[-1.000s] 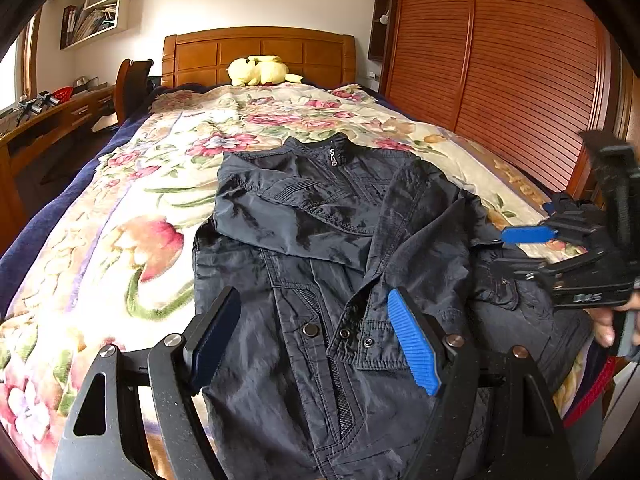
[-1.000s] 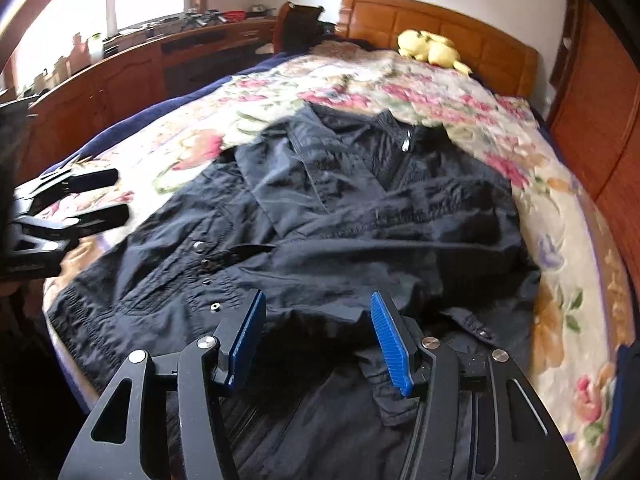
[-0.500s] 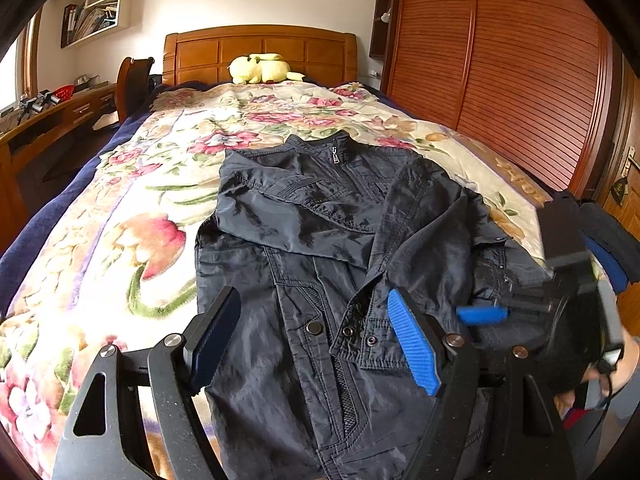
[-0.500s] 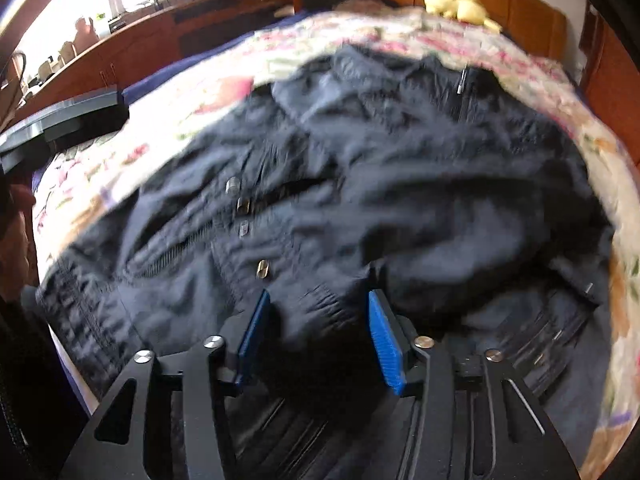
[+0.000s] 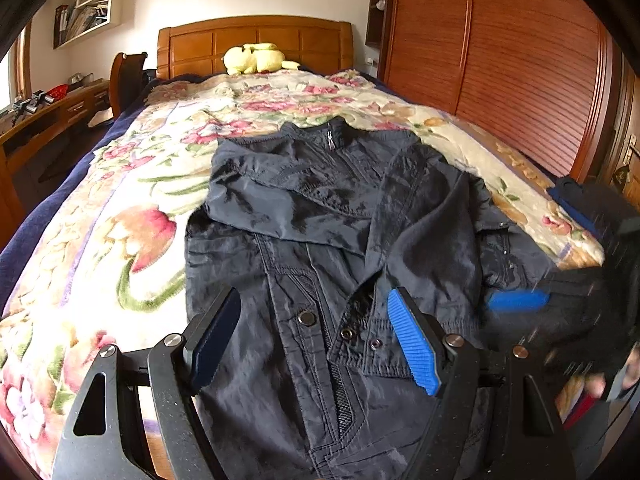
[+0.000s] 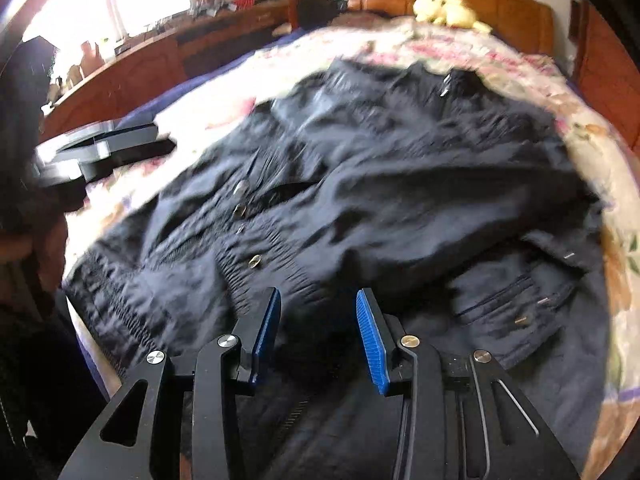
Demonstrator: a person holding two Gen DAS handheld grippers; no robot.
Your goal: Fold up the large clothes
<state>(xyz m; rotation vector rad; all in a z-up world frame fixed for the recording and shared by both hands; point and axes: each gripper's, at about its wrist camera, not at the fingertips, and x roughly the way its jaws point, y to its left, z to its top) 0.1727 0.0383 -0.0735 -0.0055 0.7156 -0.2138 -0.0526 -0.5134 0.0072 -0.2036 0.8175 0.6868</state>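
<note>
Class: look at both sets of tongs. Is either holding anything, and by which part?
Nothing is held. The left tongs gape above the jacket; the right tongs are closing around its hem fabric, pads not visibly pressing.

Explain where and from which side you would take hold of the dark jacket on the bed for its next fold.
Probably by the elastic hem, from the foot of the bed. The dark jacket lies flat, collar toward the headboard, so that gathered edge is nearest and bunches up enough to pinch. The right claw is closing there now, with cloth between its jaws.

Daylight from the blown-out window (image 6: pixel 120 4) lights both fisheye views; the right wrist view is motion-blurred.
</note>
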